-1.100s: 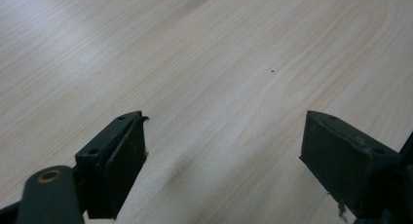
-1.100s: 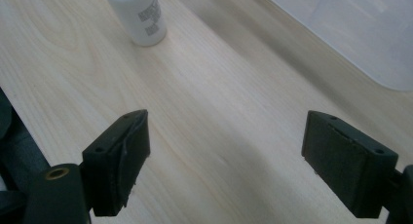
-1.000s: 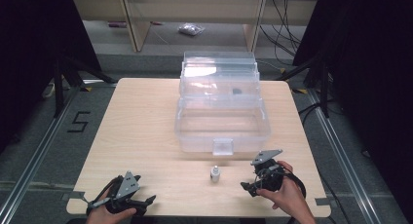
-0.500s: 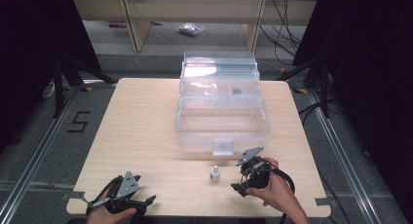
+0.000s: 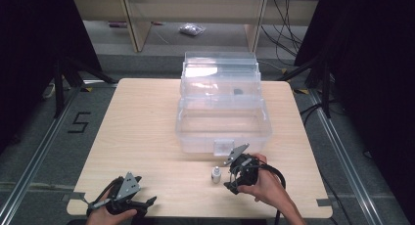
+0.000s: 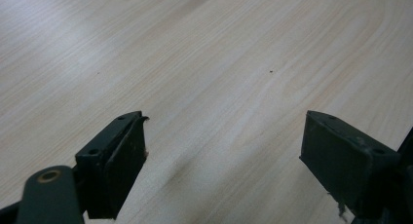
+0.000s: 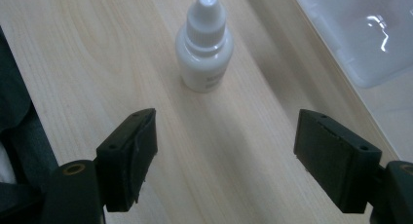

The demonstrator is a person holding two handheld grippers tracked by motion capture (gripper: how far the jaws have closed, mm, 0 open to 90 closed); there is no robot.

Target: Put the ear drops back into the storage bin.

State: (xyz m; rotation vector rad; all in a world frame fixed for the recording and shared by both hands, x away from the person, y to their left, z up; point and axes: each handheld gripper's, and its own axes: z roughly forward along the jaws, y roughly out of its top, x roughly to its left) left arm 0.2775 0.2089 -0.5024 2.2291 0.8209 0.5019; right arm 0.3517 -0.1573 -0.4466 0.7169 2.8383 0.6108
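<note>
Closing in on the bottle [image 7: 204, 44] with the right gripper [image 5: 234, 175], so basically the approach step of a pick. Bottle standing upright near the front edge of the table [image 5: 147, 117], just in front of the clear box [image 5: 222, 122], a bit ahead of the fingers [image 7: 131, 158] and not between them yet. Fingers apart, just been narrowing a little, nothing gripped. Next up, probably: pushing forward until the bottle sits between the pads, then squeezing gently around the body, not the cap. Left gripper [image 5: 128, 203] parked at the front left corner, fingers wide apart over bare wood.
</note>
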